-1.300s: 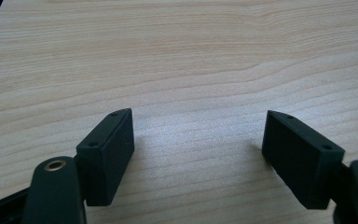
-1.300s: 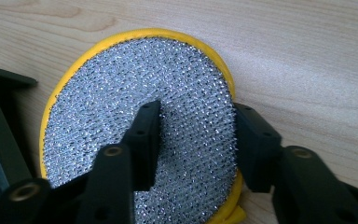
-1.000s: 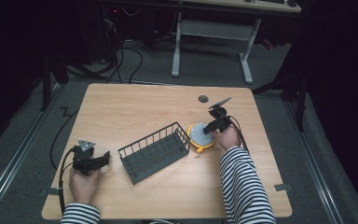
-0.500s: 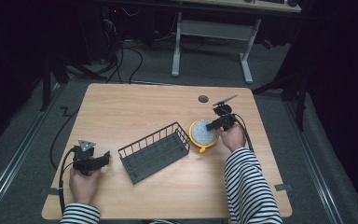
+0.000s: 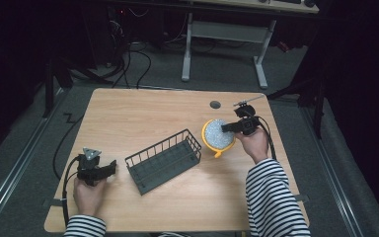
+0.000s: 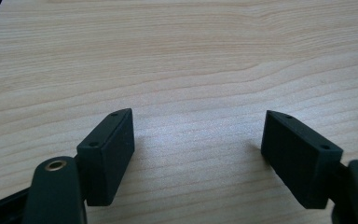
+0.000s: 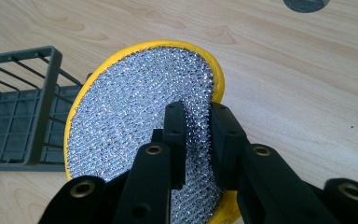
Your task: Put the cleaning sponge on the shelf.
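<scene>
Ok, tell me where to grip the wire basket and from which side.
Take the wire basket by a long top rim, coming straight down from above. It sits upright and open-topped, and the thin rim bar suits narrow jaws. The open left gripper is nearer, so its near long side seems easiest.

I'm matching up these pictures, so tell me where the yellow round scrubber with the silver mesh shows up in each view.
High view: the yellow scrubber sits right of centre on the table, at the right gripper.
Left gripper view: not in it; bare wood between open fingers.
Right gripper view: centre, its mesh pinched between the fingers.
Shared landmark: the grey wire basket, just left of the scrubber in the high view and at the left edge of the right gripper view.
</scene>
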{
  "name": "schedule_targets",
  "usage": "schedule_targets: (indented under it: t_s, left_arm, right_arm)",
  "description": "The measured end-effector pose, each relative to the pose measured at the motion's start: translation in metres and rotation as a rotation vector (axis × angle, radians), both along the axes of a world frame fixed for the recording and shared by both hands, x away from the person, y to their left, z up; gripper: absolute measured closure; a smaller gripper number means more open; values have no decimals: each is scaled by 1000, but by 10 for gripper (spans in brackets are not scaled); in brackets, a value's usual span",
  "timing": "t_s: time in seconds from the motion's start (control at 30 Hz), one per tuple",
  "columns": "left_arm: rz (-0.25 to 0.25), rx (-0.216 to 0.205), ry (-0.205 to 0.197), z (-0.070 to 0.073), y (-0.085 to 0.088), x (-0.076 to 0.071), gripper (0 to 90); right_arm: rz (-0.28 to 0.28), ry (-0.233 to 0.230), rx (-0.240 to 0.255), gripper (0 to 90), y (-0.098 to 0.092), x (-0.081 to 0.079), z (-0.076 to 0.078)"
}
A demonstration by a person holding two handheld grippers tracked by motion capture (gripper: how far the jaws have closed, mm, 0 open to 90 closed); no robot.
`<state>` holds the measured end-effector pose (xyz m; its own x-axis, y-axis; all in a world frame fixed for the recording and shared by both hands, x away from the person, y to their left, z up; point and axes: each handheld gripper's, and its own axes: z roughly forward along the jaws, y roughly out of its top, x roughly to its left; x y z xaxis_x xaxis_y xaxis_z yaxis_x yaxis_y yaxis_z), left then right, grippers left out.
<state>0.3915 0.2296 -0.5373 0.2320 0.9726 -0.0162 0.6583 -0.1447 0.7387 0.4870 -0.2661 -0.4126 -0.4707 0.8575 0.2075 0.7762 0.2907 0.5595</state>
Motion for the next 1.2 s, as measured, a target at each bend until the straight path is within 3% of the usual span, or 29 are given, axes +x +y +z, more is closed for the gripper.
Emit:
schedule_targets:
  t_s: [0.33, 0.77, 0.97, 1.2]
  left_arm:
    - [1, -1, 1, 0, 0, 0, 260]
    - [3, 1, 1, 0, 0, 0, 259]
    - [2, 1, 1, 0, 0, 0, 261]
    - [-1, 0, 2, 0, 0, 0, 259]
  right_arm:
    - [32, -64, 21, 786, 1, -14, 24]
    - [121, -143, 64, 785, 25, -25, 55]
    - [154, -161, 74, 783, 41, -25, 60]
    - [181, -167, 80, 782, 66, -20, 55]
